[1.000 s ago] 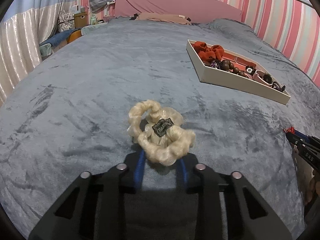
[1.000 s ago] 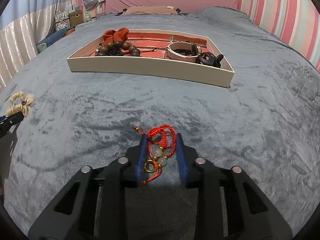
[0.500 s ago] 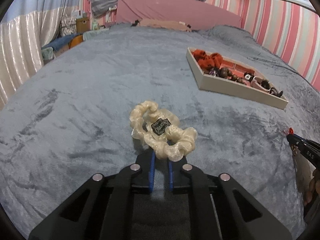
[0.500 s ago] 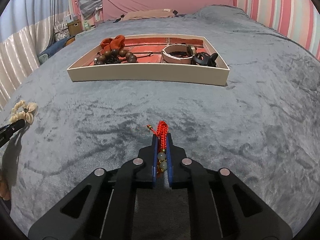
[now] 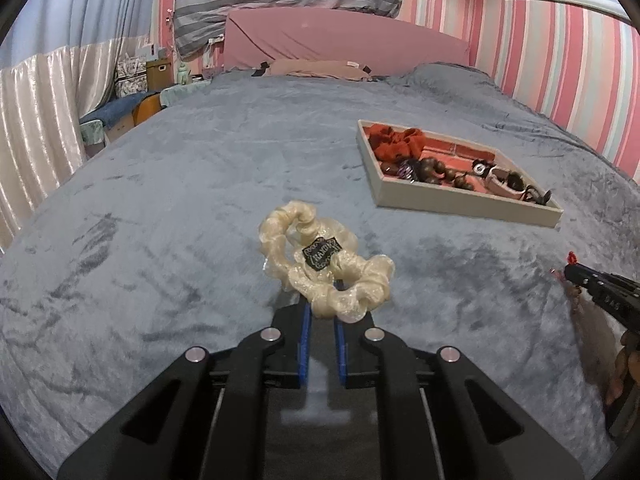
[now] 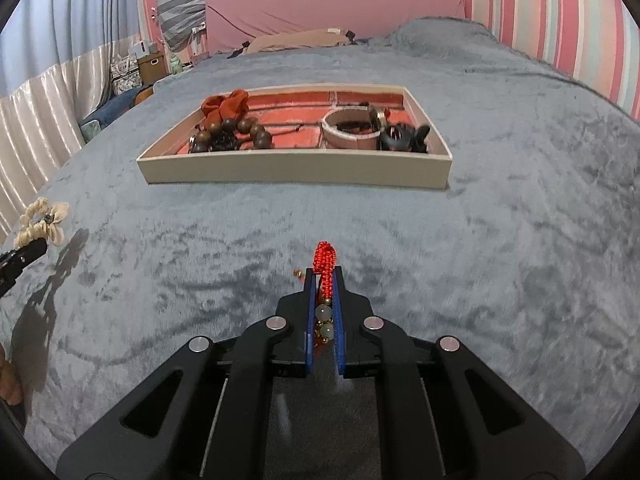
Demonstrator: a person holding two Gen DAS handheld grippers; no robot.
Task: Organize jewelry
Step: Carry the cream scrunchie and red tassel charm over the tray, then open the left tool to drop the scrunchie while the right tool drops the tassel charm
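My left gripper [image 5: 320,312] is shut on a cream scrunchie [image 5: 324,268] with a black tag and holds it above the grey bedspread. My right gripper [image 6: 324,276] is shut on a red cord bracelet [image 6: 325,258] with pale beads, lifted above the bed. The beige jewelry tray [image 6: 296,168] with a red lining lies ahead of the right gripper; it also shows in the left wrist view [image 5: 460,204] at the right. It holds a red scrunchie [image 6: 226,105], a brown bead bracelet [image 6: 244,134], a pink band [image 6: 352,130] and a black clip [image 6: 404,138].
The grey bedspread [image 5: 180,200] covers the whole bed. A pink headboard [image 5: 344,46] and a pillow [image 5: 316,68] stand at the far end. Boxes and furniture [image 5: 136,80] sit beyond the bed's left edge. The striped wall [image 5: 560,60] is on the right.
Both grippers closed, the left on the scrunchie and the right on the red bracelet, and then lifted them off the bed. The views now tilt higher.
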